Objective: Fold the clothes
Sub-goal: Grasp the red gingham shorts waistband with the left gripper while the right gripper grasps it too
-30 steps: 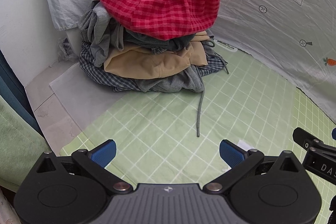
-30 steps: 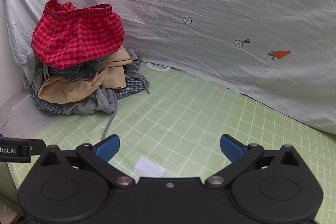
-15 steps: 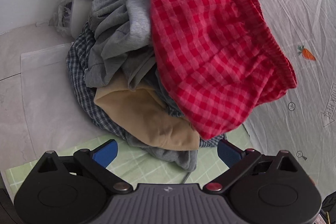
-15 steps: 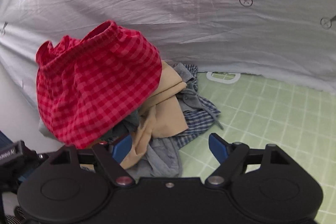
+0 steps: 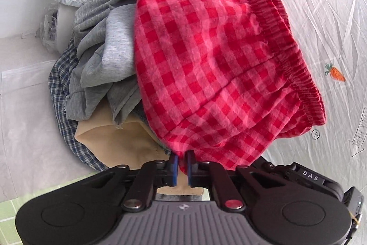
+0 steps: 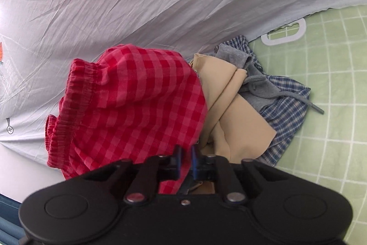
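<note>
Red checked shorts [image 5: 218,66] with an elastic waistband lie on top of a pile of clothes; they also show in the right wrist view [image 6: 137,111]. My left gripper [image 5: 182,159] is shut on their lower hem edge. My right gripper [image 6: 185,156] is shut on another hem edge of the same shorts. Under them lie a grey garment [image 5: 103,56], a tan garment [image 6: 231,121] and a blue plaid garment [image 6: 286,111].
A pale grey sheet [image 6: 160,4] with carrot prints hangs behind the pile. A green grid mat [image 6: 332,84] covers the surface to the right. A grey drawstring [image 6: 305,100] trails onto the mat. A white surface [image 5: 25,107] lies left of the pile.
Both grippers have moved in to the pile and closed on the hem of the red checked shorts. They were open half a second ago.
</note>
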`<action>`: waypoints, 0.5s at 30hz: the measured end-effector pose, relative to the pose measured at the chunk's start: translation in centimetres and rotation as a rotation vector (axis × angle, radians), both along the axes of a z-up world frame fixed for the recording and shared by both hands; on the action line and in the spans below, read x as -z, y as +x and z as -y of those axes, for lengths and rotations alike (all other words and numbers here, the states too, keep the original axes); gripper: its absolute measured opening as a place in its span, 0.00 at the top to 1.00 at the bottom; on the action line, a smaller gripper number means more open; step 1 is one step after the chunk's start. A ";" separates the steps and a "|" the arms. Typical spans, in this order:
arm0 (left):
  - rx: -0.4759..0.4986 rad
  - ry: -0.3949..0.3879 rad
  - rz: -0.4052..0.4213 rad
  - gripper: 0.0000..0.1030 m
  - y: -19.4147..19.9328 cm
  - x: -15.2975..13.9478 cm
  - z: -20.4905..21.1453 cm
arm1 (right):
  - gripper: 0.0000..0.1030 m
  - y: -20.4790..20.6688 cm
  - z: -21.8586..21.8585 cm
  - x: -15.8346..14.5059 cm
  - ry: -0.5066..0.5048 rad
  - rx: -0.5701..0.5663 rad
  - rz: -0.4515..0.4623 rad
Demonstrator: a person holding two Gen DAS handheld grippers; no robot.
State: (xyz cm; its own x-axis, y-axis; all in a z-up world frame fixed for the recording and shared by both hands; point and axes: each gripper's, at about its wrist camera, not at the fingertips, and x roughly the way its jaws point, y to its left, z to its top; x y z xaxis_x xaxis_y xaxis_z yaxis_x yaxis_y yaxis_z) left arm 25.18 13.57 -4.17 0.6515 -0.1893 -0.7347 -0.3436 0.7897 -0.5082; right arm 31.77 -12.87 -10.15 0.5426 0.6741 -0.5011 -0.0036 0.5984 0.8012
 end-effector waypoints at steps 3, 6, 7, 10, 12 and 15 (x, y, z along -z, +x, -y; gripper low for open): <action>0.032 0.066 0.020 1.00 -1.0 -0.9 1.1 | 1.00 -1.4 0.6 -1.2 -0.047 0.018 0.070; 0.052 0.102 0.052 1.00 -2.0 -1.9 2.1 | 1.00 -2.6 1.3 -2.2 -0.071 0.035 0.115; 0.057 0.105 0.062 1.00 -2.3 -2.2 2.4 | 1.00 -2.9 1.5 -2.4 -0.071 0.039 0.119; 0.062 0.101 0.074 1.00 -2.8 -2.3 2.3 | 1.00 -3.8 2.2 -2.9 -0.054 0.064 0.117; 0.064 0.094 0.077 1.00 -3.1 -2.1 2.1 | 1.00 -4.1 2.5 -2.9 -0.045 0.072 0.115; 0.070 0.078 0.082 1.00 -3.5 -1.9 1.8 | 1.00 -4.6 2.5 -2.8 -0.054 0.083 0.112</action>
State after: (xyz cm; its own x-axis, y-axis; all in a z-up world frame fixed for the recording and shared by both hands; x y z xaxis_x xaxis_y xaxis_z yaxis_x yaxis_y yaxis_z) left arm 21.64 11.76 -2.27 0.6969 -0.1803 -0.6941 -0.2466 0.8486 -0.4680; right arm 27.19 -15.42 -7.39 0.6500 0.5983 -0.4686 -0.0402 0.6429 0.7649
